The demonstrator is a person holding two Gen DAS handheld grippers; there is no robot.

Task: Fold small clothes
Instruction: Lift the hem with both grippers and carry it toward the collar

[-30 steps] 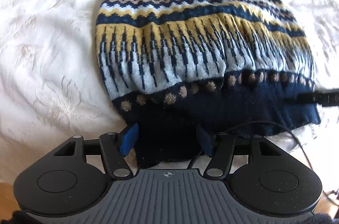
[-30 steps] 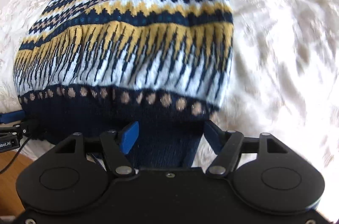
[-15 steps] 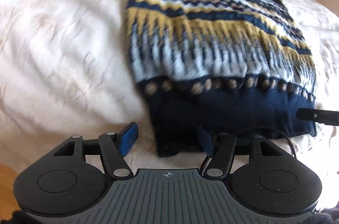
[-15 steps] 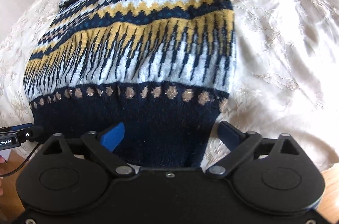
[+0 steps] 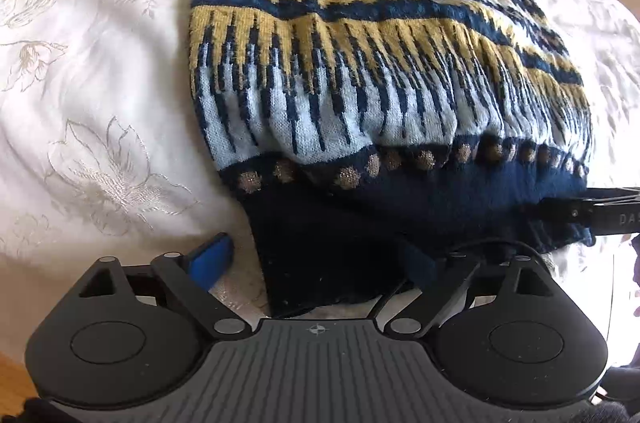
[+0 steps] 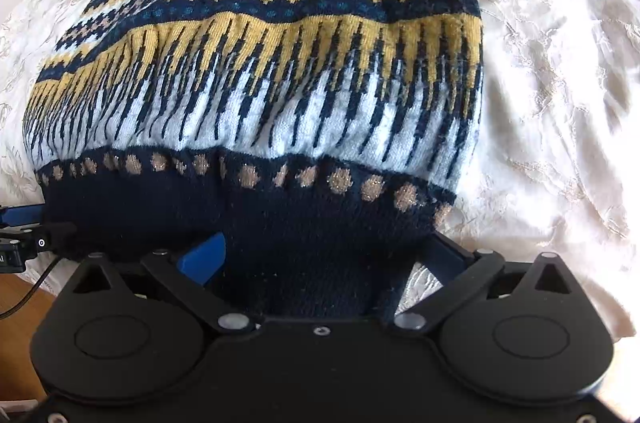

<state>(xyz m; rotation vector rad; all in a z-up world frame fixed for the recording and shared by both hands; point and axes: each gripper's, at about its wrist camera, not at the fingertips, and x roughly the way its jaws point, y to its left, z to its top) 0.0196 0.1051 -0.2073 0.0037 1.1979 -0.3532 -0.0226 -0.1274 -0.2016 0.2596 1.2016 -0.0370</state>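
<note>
White floral-embroidered bedspread (image 5: 92,127), creased, covers the bed; bare wooden floor (image 6: 20,307) beyond its near edge.

Both cameras ride just behind their own fingers and tip steeply down at the near edge of the bed (image 5: 100,83), very close to it. The left view sits over the sweater's (image 5: 360,83) left hem corner and looks up its length toward the far edge. The right view sits over the right hem corner, facing the same way. They share nearly the whole sweater (image 6: 260,83), and each catches the other gripper at its side border.
</note>
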